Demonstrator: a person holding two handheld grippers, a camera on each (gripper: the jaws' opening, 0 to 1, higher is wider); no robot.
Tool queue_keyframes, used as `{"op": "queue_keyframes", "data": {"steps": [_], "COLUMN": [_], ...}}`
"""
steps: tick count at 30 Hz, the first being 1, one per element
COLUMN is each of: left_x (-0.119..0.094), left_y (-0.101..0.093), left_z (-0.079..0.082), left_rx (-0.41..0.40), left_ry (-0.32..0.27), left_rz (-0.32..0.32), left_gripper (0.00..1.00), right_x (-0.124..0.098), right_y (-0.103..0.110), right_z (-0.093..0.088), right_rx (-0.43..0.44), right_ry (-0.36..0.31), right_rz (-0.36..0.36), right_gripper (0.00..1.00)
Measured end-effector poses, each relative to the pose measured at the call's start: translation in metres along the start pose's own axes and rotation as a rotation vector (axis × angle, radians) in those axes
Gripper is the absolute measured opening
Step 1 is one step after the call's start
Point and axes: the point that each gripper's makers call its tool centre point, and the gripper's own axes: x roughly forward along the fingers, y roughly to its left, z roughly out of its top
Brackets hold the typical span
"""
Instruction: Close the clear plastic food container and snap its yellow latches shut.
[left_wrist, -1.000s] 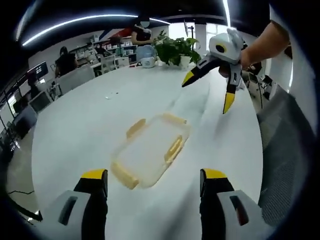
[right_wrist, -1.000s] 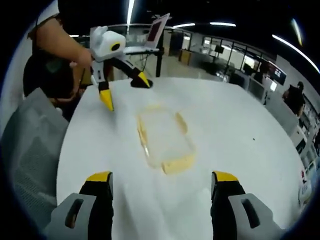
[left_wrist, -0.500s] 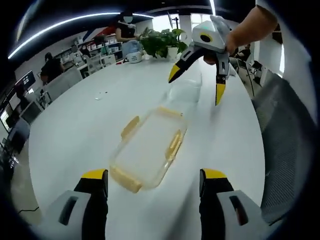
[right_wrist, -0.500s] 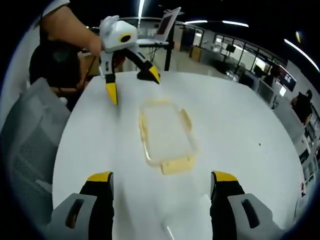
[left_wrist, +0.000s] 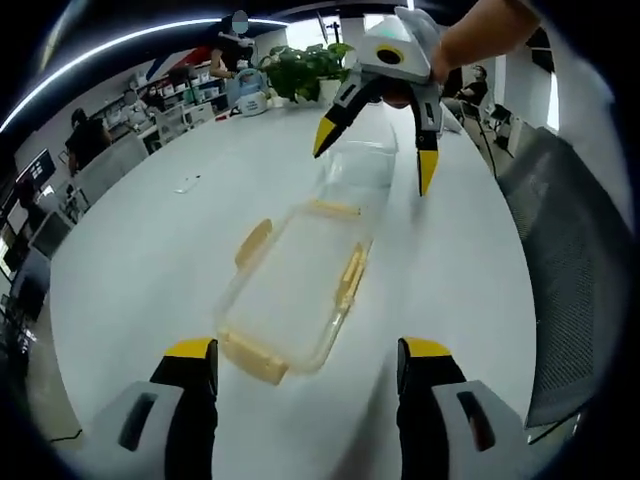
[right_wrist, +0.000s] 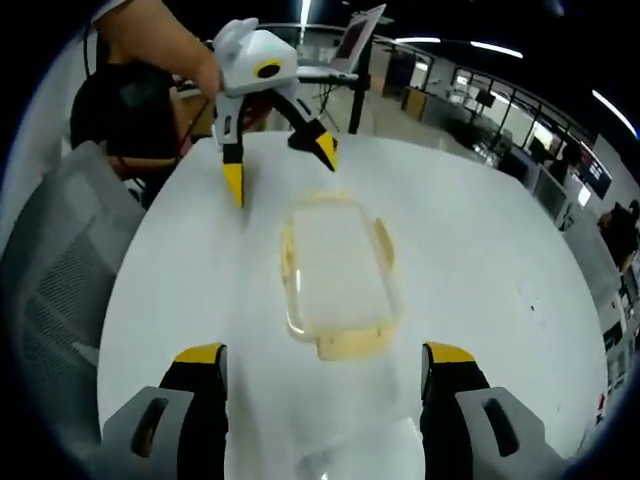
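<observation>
My left claw (left_wrist: 300, 385) hangs released over the white round counter (left_wrist: 150, 250), its two yellow-tipped grey jaws standing wide apart with nothing between them. Just beyond those jaws, in the left gripper view, lies the clear rectangular plastic food container with yellow latches (left_wrist: 290, 290), flat on the counter with its long side running away from me. One yellow latch (left_wrist: 252, 243) sticks out on its left long side, one (left_wrist: 351, 278) lies along its right long side, and a wider one (left_wrist: 250, 357) sits at the near short end. At the far end of the container my right claw (left_wrist: 372, 165) comes in from above, held in my hand, jaws spread with the black-and-yellow tips pointing down on either side of a clear plastic piece (left_wrist: 360, 160); I cannot tell whether the tips touch it. A green potted plant (left_wrist: 305, 70) stands at the far edge of the counter and a grey mesh chair (left_wrist: 575, 250) sits at the right. In the right gripper view my right claw (right_wrist: 325, 385) is likewise released and empty, the container (right_wrist: 335, 270) lies between and beyond its jaws, and the left claw (right_wrist: 278, 168) hovers spread at the container's far end, above the counter (right_wrist: 480, 260).
</observation>
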Motion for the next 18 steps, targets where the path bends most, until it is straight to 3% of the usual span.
{"op": "queue_keyframes", "data": {"steps": [18], "left_x": [0.011], "left_y": [0.011], "left_z": [-0.015], "left_rx": [0.049], "left_ry": [0.067], "left_rz": [-0.036], "left_gripper": [0.72], "right_x": [0.027], "right_y": [-0.004], "right_z": [-0.001], "right_rx": [-0.073], "right_ry": [0.065], "right_rz": [0.058], "right_gripper": [0.79]}}
